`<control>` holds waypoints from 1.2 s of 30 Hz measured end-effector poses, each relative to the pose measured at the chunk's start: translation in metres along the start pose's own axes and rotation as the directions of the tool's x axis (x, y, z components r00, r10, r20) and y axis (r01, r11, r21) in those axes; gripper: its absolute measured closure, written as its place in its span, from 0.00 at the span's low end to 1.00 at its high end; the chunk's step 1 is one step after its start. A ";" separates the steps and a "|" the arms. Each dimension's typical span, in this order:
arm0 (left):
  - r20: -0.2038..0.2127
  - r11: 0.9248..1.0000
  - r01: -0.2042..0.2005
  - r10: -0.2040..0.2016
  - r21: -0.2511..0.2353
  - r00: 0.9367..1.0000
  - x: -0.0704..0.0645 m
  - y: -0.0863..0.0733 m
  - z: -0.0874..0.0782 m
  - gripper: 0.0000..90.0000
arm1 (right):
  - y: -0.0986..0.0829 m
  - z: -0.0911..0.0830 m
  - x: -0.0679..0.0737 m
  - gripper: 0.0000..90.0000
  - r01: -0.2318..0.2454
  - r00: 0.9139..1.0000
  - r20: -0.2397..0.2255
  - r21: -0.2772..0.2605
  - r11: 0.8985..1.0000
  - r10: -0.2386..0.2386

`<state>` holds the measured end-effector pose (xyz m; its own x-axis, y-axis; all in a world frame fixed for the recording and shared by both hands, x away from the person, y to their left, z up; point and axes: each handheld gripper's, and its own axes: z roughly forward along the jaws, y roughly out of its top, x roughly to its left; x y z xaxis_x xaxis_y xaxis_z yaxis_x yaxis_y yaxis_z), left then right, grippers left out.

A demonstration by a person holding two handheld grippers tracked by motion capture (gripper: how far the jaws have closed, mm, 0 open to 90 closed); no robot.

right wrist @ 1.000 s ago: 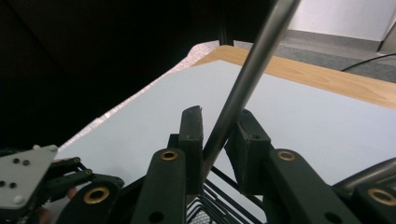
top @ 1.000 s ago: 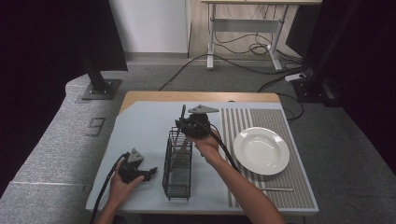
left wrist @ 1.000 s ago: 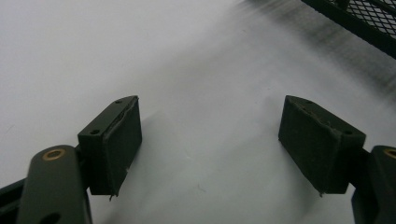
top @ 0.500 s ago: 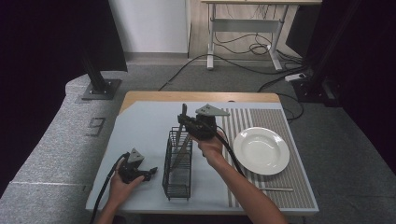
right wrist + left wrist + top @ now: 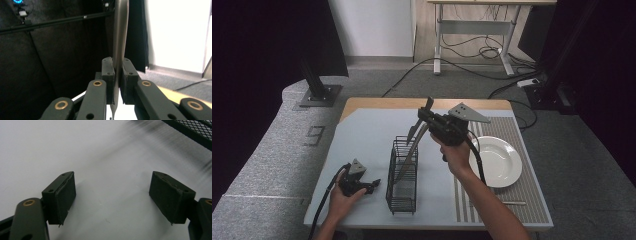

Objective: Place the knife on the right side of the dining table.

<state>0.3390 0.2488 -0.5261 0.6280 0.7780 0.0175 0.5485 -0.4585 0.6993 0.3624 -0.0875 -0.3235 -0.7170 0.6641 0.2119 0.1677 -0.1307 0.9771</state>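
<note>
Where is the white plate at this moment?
In the high view the white plate lies on the striped mat at the table's right side, just right of the person's right forearm, apart from the wire rack.

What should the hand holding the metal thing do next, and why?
Probably keep lifting. The right gripper is shut on a metal utensil that slants with its lower end inside the black wire rack. Raising it further should free it. The white plate sits beside the rack.

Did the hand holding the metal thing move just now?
Yes. The right gripper lifted and swung right, toward the white plate, tilting the utensil above the black rack.
</note>
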 end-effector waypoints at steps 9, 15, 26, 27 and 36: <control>0.001 1.000 0.000 0.000 0.001 1.000 0.000 0.000 0.000 0.23 | 0.023 -0.030 -0.015 0.93 0.012 0.998 0.062 -0.069 0.998 -0.007; 0.001 1.000 0.001 -0.001 0.001 1.000 0.000 0.000 0.000 0.23 | 0.032 -0.045 -0.024 0.93 0.030 0.994 0.108 -0.106 0.994 -0.018; 0.002 1.000 0.002 -0.002 0.000 1.000 0.000 0.000 0.000 0.23 | 0.029 -0.057 -0.052 0.93 0.014 0.980 0.199 -0.107 0.994 0.008; 0.002 1.000 0.002 -0.002 0.000 1.000 0.000 0.000 0.000 0.23 | 0.024 -0.056 -0.059 0.93 0.014 0.975 0.220 -0.093 0.996 0.007; 0.002 1.000 0.003 -0.003 0.001 1.000 0.000 0.000 0.000 0.23 | -0.001 -0.043 -0.086 0.93 -0.005 0.957 0.290 -0.024 1.000 0.012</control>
<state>0.3391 0.2489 -0.5261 0.6274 0.7786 0.0146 0.5505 -0.4567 0.6989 0.3951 -0.1759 -0.3417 -0.4881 0.8473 0.2094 0.1551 -0.1519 0.9761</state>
